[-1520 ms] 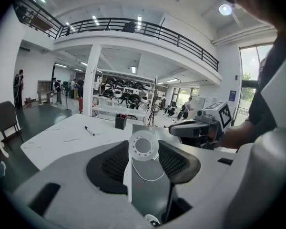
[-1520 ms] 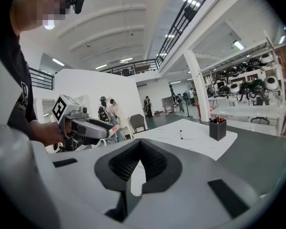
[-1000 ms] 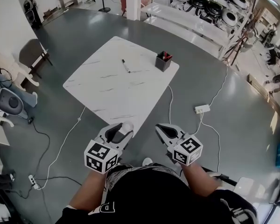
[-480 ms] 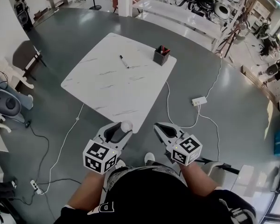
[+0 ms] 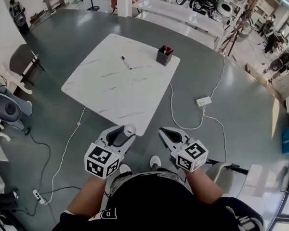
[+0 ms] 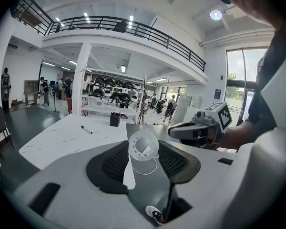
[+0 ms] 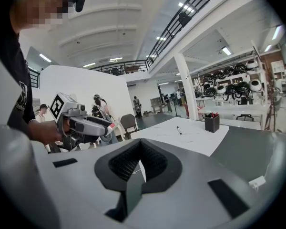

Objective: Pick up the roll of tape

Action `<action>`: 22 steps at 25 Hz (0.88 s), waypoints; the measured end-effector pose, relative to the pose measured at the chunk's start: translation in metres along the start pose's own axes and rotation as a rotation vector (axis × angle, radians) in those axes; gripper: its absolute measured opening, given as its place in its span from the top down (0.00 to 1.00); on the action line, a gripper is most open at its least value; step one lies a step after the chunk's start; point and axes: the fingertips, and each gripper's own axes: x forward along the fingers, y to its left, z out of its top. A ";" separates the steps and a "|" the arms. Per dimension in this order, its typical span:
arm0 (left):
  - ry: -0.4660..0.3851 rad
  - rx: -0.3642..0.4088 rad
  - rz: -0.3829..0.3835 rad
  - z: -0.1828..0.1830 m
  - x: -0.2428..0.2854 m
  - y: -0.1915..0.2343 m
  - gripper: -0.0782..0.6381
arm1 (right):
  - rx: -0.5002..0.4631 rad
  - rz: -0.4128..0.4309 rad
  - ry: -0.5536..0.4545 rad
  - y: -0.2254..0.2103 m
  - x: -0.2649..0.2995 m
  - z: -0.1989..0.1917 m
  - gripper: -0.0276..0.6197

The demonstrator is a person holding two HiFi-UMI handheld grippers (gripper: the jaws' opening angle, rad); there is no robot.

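Bright, even light; fisheye-warped edges

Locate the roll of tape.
The roll of tape sits between the jaws of the left hand-held gripper, lower left of the head view, by the near corner of the table.

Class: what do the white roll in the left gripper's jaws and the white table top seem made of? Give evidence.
White roll of tape: probably translucent plastic, slightly glossy; its ring looks milky.
White table top: smooth, faintly grey-veined, so marble or marble-look laminate; cannot tell which.
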 end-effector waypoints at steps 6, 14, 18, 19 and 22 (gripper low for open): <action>0.006 0.003 -0.009 -0.004 0.001 0.002 0.60 | -0.001 -0.007 0.007 0.002 0.000 -0.003 0.95; 0.011 0.008 -0.007 -0.004 0.000 -0.003 0.60 | -0.006 0.004 0.007 0.004 -0.001 -0.003 0.95; 0.011 0.008 -0.002 -0.007 -0.003 -0.003 0.60 | -0.016 0.010 0.014 0.008 -0.001 -0.006 0.95; 0.011 0.008 0.000 -0.006 -0.004 -0.004 0.60 | -0.021 0.013 0.017 0.009 -0.001 -0.006 0.95; 0.012 0.007 0.002 -0.004 -0.005 -0.004 0.60 | -0.025 0.020 0.022 0.012 -0.001 -0.005 0.95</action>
